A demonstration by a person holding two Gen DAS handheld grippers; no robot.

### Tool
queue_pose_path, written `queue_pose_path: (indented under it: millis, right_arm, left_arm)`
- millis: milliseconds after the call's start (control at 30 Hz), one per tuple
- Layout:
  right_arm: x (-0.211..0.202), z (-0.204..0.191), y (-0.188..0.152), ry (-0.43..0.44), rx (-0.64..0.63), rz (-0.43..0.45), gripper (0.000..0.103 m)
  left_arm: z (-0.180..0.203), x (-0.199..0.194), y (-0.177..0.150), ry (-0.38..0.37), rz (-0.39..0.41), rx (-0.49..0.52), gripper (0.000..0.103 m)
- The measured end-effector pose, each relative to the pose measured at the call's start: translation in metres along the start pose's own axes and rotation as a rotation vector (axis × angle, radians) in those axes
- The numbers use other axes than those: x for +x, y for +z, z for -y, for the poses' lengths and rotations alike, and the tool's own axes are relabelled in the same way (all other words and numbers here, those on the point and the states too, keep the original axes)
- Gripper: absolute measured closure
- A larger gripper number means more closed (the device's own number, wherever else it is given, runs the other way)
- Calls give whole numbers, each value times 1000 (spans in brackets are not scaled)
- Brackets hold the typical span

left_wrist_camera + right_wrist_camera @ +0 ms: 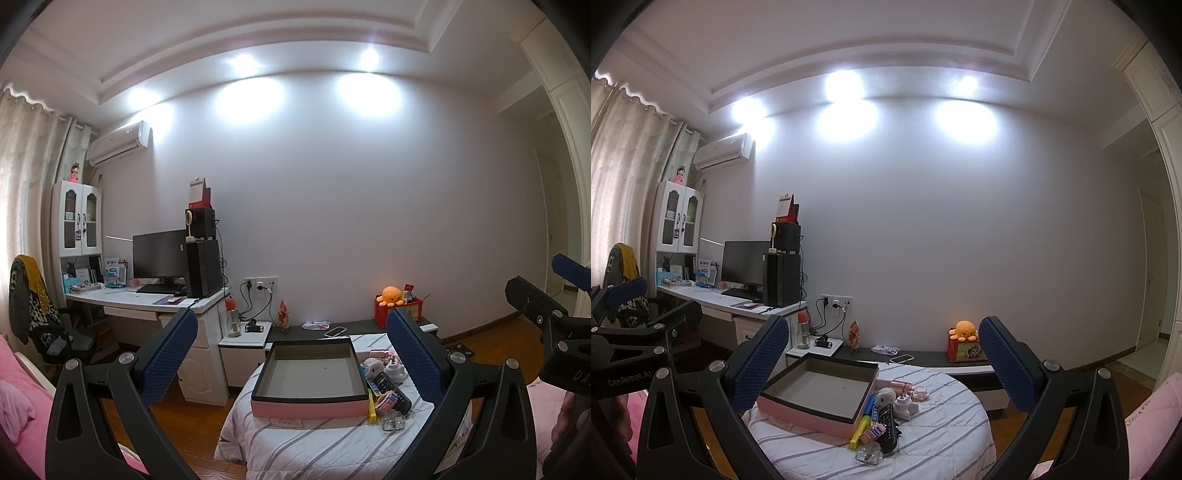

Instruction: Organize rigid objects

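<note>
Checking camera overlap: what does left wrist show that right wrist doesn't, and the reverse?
Only left wrist: the right tool entering at the right edge, and the pink bedding at lower left.

Only right wrist: the left tool at the left edge, and the yellow marker seen along its length beside the box.

Both: the empty pink box on the striped cover, the black remote among small items, the orange octopus plush, the desk monitor. Each view's own tool is open, holding nothing.
</note>
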State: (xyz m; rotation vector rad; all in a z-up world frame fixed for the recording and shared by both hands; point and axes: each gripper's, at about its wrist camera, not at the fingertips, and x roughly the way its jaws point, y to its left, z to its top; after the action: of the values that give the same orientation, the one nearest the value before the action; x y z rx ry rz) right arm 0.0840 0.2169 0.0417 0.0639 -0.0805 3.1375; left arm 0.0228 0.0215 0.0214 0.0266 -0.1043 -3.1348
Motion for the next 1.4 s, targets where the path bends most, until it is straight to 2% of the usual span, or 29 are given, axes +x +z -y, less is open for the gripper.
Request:
queue_pose_path:
  millis: [300, 467, 800, 900, 1033, 1267, 1400]
  right_arm:
    - [5, 5, -1, -5, -1, -6, 0]
    - [17, 13, -3, -15, 7, -15, 0]
    - [61, 36, -20, -20, 49, -64, 0]
    - [76, 44, -27, -17, 58, -95, 0]
    - [102, 59, -48, 0, 78, -183, 0]
    - [138, 74, -94, 9, 99, -336, 0]
    - [158, 78, -119, 17, 101, -410, 0]
  left_arm:
    - [2, 8, 2, -6, -2, 2, 0]
    - [7, 26, 3, -21, -21, 1, 0]
    - [32, 86, -6, -60, -125, 34, 0]
    - [40, 108, -14, -101, -184, 43, 0]
    - [49, 134, -33, -138, -273, 49, 0]
    - [74, 184, -85, -208, -473, 75, 0]
    - [77, 202, -112, -205, -562, 70, 0]
